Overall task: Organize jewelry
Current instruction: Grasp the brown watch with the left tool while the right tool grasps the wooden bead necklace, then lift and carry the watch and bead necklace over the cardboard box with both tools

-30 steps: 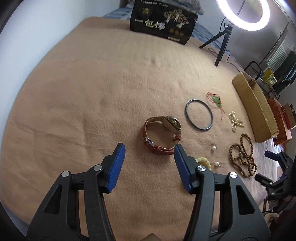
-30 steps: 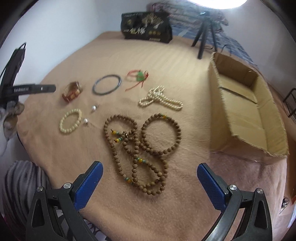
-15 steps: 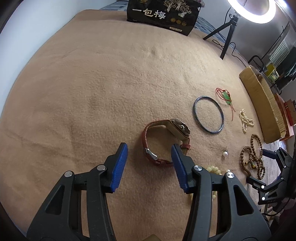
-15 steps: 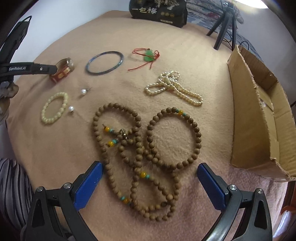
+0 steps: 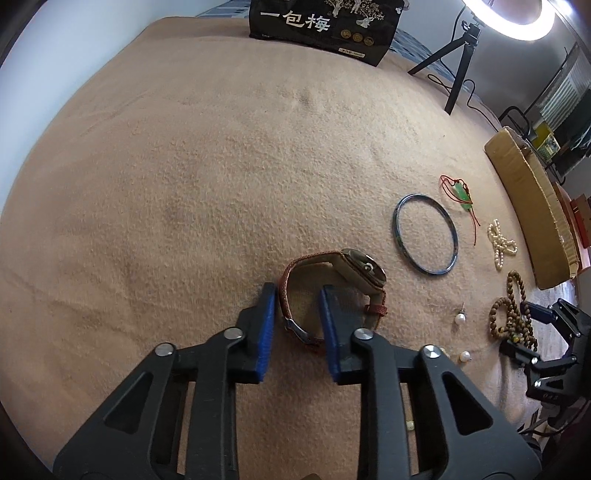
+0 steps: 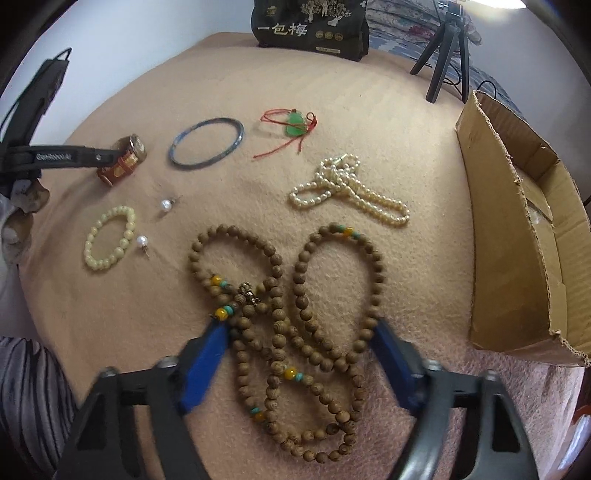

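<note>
A red-strapped watch (image 5: 332, 288) lies on the tan blanket (image 5: 184, 184). My left gripper (image 5: 295, 314) is down over it, its jaws partly closed with one pad on each side of the near strap, a small gap showing. In the right wrist view the watch (image 6: 123, 160) sits at that gripper's tip. My right gripper (image 6: 299, 354) is open and low over a tangle of brown wooden beads (image 6: 295, 314), its blue pads on either side of the strands. The cardboard box (image 6: 517, 221) stands open at the right.
On the blanket lie a dark bangle (image 6: 207, 147), a green pendant on red cord (image 6: 295, 123), a pearl strand (image 6: 347, 188), a pale bead bracelet (image 6: 110, 236) and two pearl earrings (image 6: 166, 205). A black printed box (image 5: 321, 26) and a ring-light tripod (image 5: 458, 66) stand at the far edge.
My left gripper has moved forward onto the watch and narrowed around its strap. My right gripper has dropped lower over the wooden beads and narrowed.
</note>
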`<state>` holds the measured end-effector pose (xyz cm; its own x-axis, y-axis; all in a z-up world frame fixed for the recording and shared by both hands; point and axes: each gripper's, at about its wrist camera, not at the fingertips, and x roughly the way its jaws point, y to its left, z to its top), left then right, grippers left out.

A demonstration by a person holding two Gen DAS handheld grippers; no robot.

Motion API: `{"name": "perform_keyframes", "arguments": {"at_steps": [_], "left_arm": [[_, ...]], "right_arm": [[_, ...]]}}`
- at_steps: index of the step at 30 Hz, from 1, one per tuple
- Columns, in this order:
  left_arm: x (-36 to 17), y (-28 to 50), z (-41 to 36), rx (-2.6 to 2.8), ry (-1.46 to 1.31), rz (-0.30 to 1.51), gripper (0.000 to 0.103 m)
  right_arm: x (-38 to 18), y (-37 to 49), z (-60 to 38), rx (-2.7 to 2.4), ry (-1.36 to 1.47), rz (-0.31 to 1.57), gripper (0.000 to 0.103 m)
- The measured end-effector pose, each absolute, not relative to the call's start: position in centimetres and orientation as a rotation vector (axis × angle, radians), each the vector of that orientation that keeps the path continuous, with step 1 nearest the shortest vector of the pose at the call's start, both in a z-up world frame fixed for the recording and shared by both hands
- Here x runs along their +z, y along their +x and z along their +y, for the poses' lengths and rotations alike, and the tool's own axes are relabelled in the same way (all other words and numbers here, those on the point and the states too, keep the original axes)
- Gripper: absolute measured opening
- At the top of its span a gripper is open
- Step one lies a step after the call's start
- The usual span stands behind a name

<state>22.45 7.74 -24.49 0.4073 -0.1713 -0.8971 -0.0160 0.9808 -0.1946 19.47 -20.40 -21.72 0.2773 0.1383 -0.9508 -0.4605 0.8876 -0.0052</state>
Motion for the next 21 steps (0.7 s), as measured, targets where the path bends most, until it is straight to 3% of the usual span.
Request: {"name": "perform_keyframes", "arguments": {"at_steps": [2,5,9,14,16,21], "left_arm": [[-24.5,22.5,7.6,-0.095,-0.175,1.148,0.018],[-24.6,22.6,7.4,-0.090,-0.171,1.142,0.013],[-24.6,22.5,7.5,-0.088,-0.186,1.134,0.009],[-24.3,21.8,7.4,-0.082,-0.182,1.122,0.006],[-24.1,21.5,7.5,-0.090,-0.191,1.128,0.006],[-23.4,20.6,7.8,-0.089,-0.194,1.112,0.006]], "right_arm": [[-21.6,19.5,-20.3,0.416,-0.305,1.228,0.053],[-21.8,19.9,-20.0,0.427,-0.313,1.225,0.036],[-21.6,19.6,-19.6,0.435,-0.315,1.221,0.020],[-21.2,19.3,-19.8,0.434,-0.284,1.218,0.016],[-20.9,18.9,-20.0,0.434,-0.267,1.217,0.010],[-19.6,17.4,-20.4,0.428,-0.247,1.193,0.010]]}}
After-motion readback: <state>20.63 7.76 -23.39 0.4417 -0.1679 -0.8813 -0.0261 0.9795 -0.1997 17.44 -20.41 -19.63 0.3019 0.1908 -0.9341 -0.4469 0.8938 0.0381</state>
